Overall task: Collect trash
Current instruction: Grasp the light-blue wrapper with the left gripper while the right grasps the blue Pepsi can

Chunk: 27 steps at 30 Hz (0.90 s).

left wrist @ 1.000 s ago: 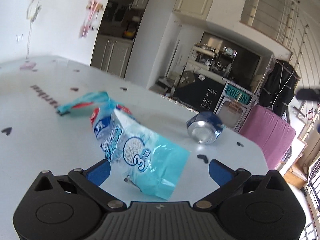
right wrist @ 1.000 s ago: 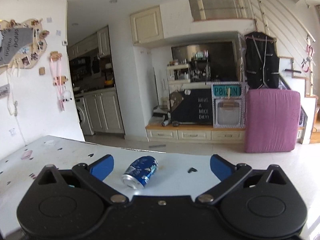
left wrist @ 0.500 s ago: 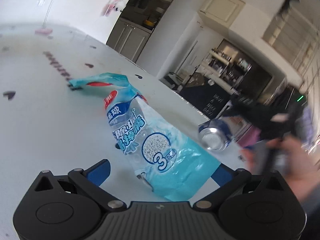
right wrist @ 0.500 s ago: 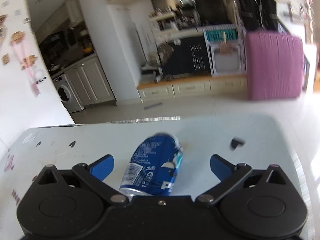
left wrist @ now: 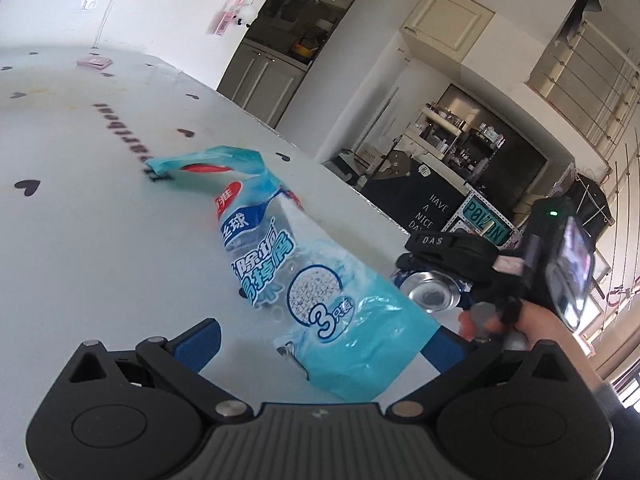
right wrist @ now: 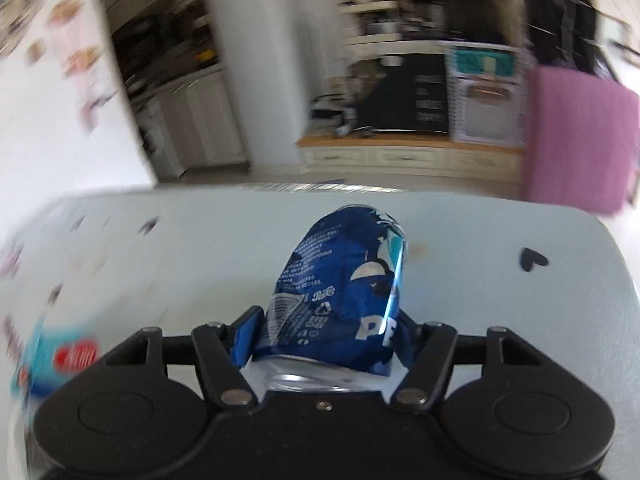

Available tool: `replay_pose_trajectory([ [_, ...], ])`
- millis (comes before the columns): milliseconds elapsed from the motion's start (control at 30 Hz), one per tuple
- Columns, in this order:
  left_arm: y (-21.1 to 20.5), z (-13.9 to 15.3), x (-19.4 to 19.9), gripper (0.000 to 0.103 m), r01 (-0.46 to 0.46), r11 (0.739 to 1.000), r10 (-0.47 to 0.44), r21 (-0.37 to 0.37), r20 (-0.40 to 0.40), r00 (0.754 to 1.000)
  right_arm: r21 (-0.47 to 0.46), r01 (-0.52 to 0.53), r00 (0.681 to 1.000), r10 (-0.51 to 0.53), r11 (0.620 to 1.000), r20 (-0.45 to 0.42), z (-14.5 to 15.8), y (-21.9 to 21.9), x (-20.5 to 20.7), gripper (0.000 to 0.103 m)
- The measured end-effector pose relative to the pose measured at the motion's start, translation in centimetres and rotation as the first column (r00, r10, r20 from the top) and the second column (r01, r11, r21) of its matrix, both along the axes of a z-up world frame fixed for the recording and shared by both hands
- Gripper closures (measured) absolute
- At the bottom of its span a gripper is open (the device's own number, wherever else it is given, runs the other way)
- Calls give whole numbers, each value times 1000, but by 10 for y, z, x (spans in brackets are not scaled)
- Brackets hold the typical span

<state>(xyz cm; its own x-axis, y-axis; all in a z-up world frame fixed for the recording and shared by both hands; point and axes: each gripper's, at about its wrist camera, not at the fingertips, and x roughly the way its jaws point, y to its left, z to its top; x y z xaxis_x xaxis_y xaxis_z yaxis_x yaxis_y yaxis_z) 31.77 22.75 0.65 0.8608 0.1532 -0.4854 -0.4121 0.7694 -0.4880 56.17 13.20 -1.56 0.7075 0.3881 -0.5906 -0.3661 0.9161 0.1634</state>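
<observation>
White table (left wrist: 80, 264) bears an empty bag (left wrist: 304, 280) between the open left gripper (left wrist: 318, 344); right gripper (right wrist: 324, 338) closing around the can (right wrist: 344, 280).

Can (right wrist: 344, 292): dark blue, white print. Bag (left wrist: 304, 280): light blue, clear panel, red accents. Table (left wrist: 80, 248): white, black hearts.
</observation>
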Motion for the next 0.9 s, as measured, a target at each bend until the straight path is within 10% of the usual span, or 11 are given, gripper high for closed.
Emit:
replay_pose_trajectory([
  [267, 20, -11, -14, 0, -83, 990, 87, -114, 31, 996, -45, -359, 931, 361, 932, 50, 0, -7, -82, 37],
  [500, 30, -13, -18, 0, -86, 982, 98, -166, 65, 993, -97, -470, 872, 478, 877, 105, 1, -13, -123, 37],
  [900, 21, -10, 1, 1, -90, 996, 90, -7, -7, 996, -140, -534, 821, 551, 834, 147, 2, -7, -162, 39],
])
